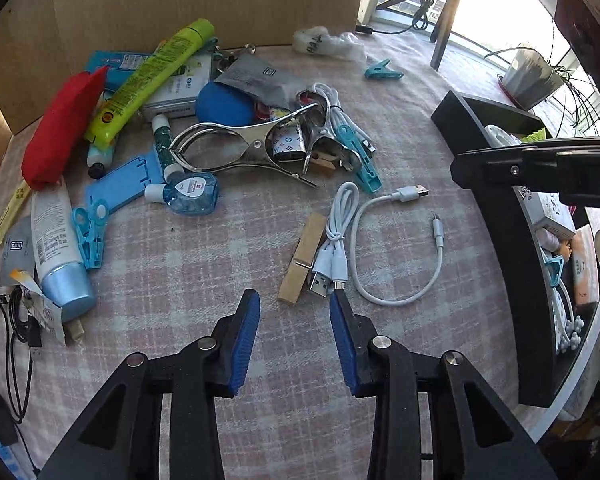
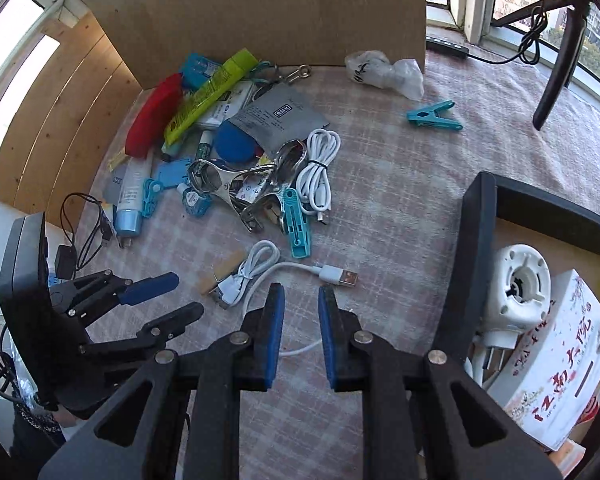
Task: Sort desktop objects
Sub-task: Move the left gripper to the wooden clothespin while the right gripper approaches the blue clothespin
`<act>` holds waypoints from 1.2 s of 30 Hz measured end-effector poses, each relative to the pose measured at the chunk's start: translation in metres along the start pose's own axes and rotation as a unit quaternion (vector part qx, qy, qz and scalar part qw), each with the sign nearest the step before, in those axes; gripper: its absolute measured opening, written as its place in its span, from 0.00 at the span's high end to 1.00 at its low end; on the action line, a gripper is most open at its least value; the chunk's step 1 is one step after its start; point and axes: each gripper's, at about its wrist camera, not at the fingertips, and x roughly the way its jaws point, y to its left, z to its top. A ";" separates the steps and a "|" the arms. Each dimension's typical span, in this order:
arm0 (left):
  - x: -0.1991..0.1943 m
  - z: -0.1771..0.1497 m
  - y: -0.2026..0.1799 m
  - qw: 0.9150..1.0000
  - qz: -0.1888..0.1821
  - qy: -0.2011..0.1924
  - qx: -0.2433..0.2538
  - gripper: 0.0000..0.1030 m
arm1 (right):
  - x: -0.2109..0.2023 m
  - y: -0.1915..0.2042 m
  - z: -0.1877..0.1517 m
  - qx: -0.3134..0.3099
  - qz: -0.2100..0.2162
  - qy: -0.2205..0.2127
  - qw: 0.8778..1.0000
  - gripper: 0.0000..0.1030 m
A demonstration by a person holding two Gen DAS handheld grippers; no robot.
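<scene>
We hover both empty claws apart over the table – the left claw (image 1: 295,300) nearer the peg (image 1: 303,259) lying lengthwise just ahead, the right claw (image 2: 301,296) over the loose cable (image 2: 300,270) – tray (image 2: 476,240) rightward

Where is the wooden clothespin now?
In the left wrist view, the wooden clothespin lies on the checked cloth just ahead of the open left gripper, touching the left side of the bundled white cable.
</scene>
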 end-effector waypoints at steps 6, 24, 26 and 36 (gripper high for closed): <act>0.012 0.009 0.005 1.000 -0.004 0.008 -0.003 0.73 | 0.019 0.004 0.015 0.005 0.008 0.015 1.000 0.83; 0.025 0.030 -0.004 0.999 -0.012 0.016 0.033 0.70 | 0.062 0.003 0.046 0.018 -0.013 0.042 0.999 0.83; 0.023 0.031 0.003 1.000 -0.015 0.014 0.020 0.71 | 0.062 0.003 0.049 0.019 -0.015 0.042 0.999 0.83; 0.024 0.032 -0.006 0.999 -0.009 0.017 0.043 0.72 | 0.069 0.000 0.056 0.022 -0.017 0.056 0.998 0.82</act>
